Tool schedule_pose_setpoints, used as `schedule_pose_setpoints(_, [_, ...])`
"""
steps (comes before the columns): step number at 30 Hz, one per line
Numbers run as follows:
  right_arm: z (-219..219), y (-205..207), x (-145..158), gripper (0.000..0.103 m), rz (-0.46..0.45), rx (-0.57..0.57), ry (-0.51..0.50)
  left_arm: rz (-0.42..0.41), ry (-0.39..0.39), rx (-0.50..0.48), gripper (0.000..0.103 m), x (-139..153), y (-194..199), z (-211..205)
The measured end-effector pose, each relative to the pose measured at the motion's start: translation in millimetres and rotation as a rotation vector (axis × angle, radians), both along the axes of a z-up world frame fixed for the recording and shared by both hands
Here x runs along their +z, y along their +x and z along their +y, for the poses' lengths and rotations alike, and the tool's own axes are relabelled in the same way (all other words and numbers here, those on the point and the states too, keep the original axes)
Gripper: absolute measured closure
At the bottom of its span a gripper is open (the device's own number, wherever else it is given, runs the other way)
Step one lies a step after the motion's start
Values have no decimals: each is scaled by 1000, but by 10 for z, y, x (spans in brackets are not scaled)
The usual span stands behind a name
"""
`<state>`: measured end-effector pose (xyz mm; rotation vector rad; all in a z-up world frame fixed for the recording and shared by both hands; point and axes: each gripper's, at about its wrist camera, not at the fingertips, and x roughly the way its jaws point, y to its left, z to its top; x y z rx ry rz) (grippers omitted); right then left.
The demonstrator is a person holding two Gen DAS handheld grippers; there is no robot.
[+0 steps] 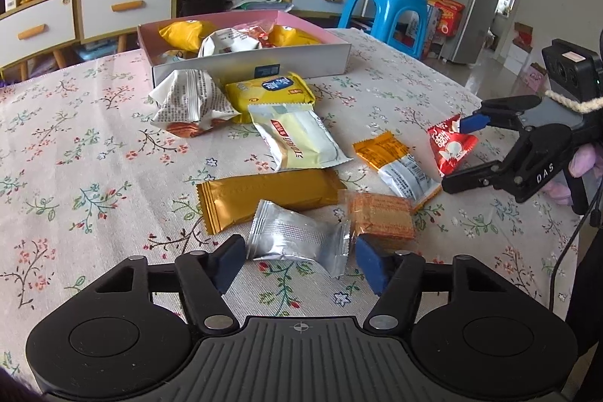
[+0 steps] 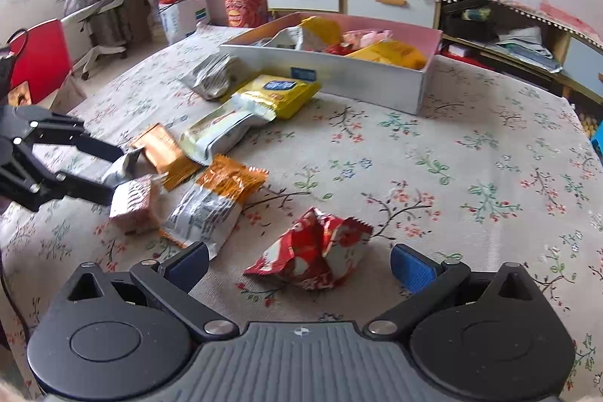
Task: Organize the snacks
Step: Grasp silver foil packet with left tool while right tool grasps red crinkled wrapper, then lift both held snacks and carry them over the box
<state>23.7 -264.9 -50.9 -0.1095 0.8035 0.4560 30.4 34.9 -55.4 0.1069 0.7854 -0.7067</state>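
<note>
Snacks lie scattered across a flowered tablecloth (image 1: pixel 75 145), most of them in front of a shallow box (image 1: pixel 248 62) with a pink inside that already holds several yellow, white and red packets. Nearest the left gripper (image 1: pixel 299 253) is a silver packet (image 1: pixel 297 238); it sits between the two blue pads, the left pad at its edge and the right pad just beside its other end, so the jaws stand partly apart around it, and whether they press on it I cannot tell. Behind it lie a long gold bar wrapper (image 1: pixel 267 198) and a small orange-checked packet (image 1: pixel 380 215). Further back come an orange and white packet (image 1: pixel 399 164), a pale cream packet (image 1: pixel 301 138), a yellow packet (image 1: pixel 271 91) and a crumpled white bag (image 1: pixel 188 104) close to the box.

A crumpled red packet (image 2: pixel 312 253) lies on the cloth between the fingers of the right gripper (image 2: pixel 299 262), whose jaws stand wide, both pads clear of it. Behind the table are a blue stool (image 1: pixel 388 9) and white drawers (image 1: pixel 124 6).
</note>
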Motion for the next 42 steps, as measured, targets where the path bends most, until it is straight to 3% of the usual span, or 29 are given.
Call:
schedule_pose_setpoints(13, [55,45,-29,13,-18,-19,-28,-45,36,-11,31,-26,6,-92])
schedule_pose_setpoints(19, [79,63,-21,20,-29,-16,-28,-58,52,-11,34,-28,16,-132])
schedule_pose_setpoints(21, [81,55,-13,25,-32,-13,-27,-63,57,-6,36,-29,11,-131])
schedule_pose_setpoints(25, [83,45,7,35,-36,-8,-24,-79,72,15,52,-16,-1,-120])
schedule_pose_setpoints(30, [120,39,53,68,-36,28,-22,-90,91,43,66,-1,13,-110])
schedule_pose_setpoints(33, [151,42,85,76,-24,44,-17,-95,97,46,68,6,8,-116])
schedule_pose_setpoints(42, [114,66,187,78,-47,12,10,-110,68,56,69,93,2,-94])
